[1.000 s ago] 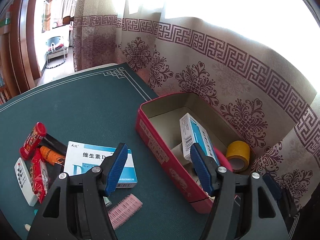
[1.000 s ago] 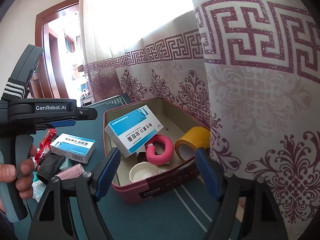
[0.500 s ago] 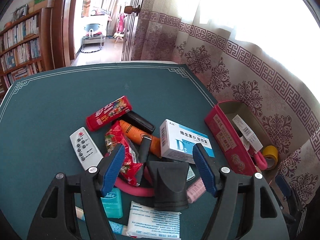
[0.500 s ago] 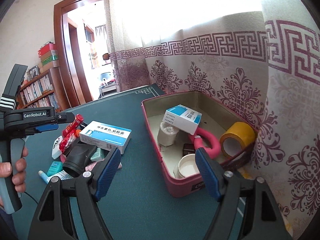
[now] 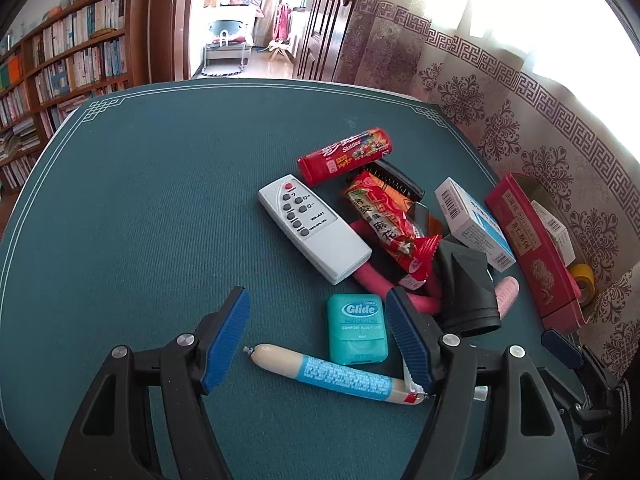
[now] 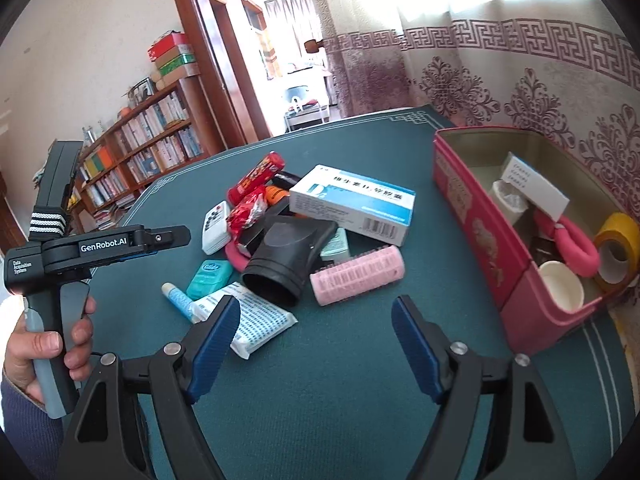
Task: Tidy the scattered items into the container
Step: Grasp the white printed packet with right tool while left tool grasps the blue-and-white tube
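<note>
Nearest in the left wrist view, the left gripper [image 5: 318, 338] hangs over the green surface [image 5: 140, 220] with its blue-padded jaws spread wide and nothing pressed between them. Under the gap lie a sausage stick [image 5: 332, 374] in a blue printed wrapper and, just beyond it, a teal Glide floss case [image 5: 357, 329] close to the right-hand pad. Past these sits the heap: a grey remote control [image 5: 314, 228], a red snack packet [image 5: 386, 226] lying over a pink foam curler [image 5: 374, 280], a black hair-dryer nozzle [image 5: 468, 288], a white-and-blue medicine box [image 5: 474, 224] and, farthest, a red Skittles tube [image 5: 346, 155].

In the right wrist view, the right gripper [image 6: 316, 346] is also spread, jaws apart over bare surface and holding nothing. Just ahead of its left pad lies a white sachet pack [image 6: 256, 322]; beyond that a pink hair roller [image 6: 356, 274] rests beside the nozzle. A hand [image 6: 44, 346] at the left edge grips the handle of the other tool.

The container, a red tin [image 6: 476, 216], stands at the right edge of the surface against a patterned curtain [image 6: 520, 64], well apart from the heap. Inside it are a small white cup [image 6: 562, 284], a pink foam loop [image 6: 572, 240], a roll of yellow tape [image 6: 618, 248] and a white box [image 6: 534, 184].
</note>
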Demonstrator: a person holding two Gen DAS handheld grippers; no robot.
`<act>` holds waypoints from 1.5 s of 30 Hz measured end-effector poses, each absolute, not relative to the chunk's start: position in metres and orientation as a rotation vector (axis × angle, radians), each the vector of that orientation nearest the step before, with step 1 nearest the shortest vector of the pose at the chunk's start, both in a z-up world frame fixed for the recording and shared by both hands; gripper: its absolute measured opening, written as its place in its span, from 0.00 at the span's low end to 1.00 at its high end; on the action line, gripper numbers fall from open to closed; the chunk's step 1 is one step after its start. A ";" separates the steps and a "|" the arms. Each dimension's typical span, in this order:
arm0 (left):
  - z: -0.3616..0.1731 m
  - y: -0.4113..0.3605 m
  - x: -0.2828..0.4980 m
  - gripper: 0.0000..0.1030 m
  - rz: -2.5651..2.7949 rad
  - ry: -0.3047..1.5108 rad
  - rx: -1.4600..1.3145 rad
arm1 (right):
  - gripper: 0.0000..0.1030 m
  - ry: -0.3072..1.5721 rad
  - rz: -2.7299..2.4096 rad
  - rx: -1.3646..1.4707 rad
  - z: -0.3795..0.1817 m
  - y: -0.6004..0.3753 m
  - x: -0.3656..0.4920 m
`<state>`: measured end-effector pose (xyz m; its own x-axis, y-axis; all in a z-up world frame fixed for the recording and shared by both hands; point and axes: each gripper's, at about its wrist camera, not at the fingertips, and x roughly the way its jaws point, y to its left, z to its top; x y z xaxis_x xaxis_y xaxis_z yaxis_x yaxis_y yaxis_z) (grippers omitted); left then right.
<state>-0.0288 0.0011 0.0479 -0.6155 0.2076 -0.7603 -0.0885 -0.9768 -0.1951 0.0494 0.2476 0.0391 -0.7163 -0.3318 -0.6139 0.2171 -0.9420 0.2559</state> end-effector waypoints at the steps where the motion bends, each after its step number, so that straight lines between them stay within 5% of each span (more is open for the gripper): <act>1: 0.045 -0.002 -0.027 0.71 2.676 -0.209 -1.292 | 0.79 -0.238 -2.619 1.008 0.037 0.243 0.048; 21: 0.026 -0.037 -0.003 0.71 2.691 -0.262 -1.355 | 0.79 -0.042 -2.261 1.144 0.000 0.187 -0.005; 22: 0.026 -0.037 -0.002 0.71 2.689 -0.263 -1.357 | 0.78 -0.031 -2.260 1.143 0.000 0.186 -0.004; 24: 0.025 -0.037 -0.001 0.71 2.687 -0.262 -1.360 | 0.60 -0.008 -2.258 1.146 -0.001 0.184 0.000; 27: 0.025 -0.035 0.001 0.71 2.682 -0.255 -1.359 | 0.53 0.010 -2.255 1.143 -0.001 0.184 0.005; 45: 0.016 0.019 0.012 0.71 2.648 -0.248 -1.407 | 0.51 0.039 -2.467 1.110 0.012 0.213 0.050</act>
<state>0.0117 0.0185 0.0159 -0.5555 0.1936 -0.8086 -0.0399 -0.9776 -0.2066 0.0502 0.2131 0.0122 -0.5855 -0.3736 -0.7194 0.3962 -0.9061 0.1481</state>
